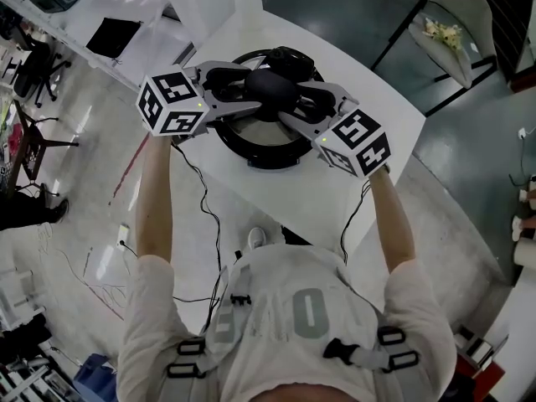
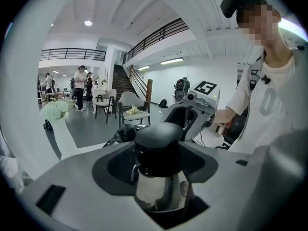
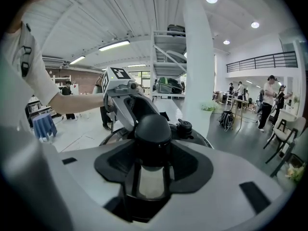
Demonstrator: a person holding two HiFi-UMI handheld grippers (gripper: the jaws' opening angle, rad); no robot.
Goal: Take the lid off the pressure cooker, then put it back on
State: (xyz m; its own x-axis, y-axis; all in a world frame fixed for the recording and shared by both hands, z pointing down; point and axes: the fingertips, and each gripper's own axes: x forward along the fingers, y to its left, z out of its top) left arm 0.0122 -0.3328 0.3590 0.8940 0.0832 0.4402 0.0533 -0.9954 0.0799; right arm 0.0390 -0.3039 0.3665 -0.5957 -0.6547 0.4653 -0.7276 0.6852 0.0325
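Note:
The pressure cooker point(image 1: 266, 151) stands on a white table point(image 1: 335, 203), its lid on and a round black knob point(image 1: 270, 86) on top. Both grippers meet at that knob from opposite sides. My left gripper point(image 1: 251, 100) comes in from the left. In the left gripper view the knob point(image 2: 159, 137) sits in the notch of its dark pads point(image 2: 113, 165) with a gap at each side, so it looks open. My right gripper point(image 1: 295, 114) comes from the right. Its pads point(image 3: 185, 165) close in on the knob point(image 3: 152, 128).
The lid's black valve block point(image 1: 289, 57) point(image 3: 184, 127) sits just beyond the knob. A chair point(image 1: 452, 32) stands at the far right and a desk with a black pad point(image 1: 113, 36) at the far left. Cables point(image 1: 201, 199) hang off the table's front edge.

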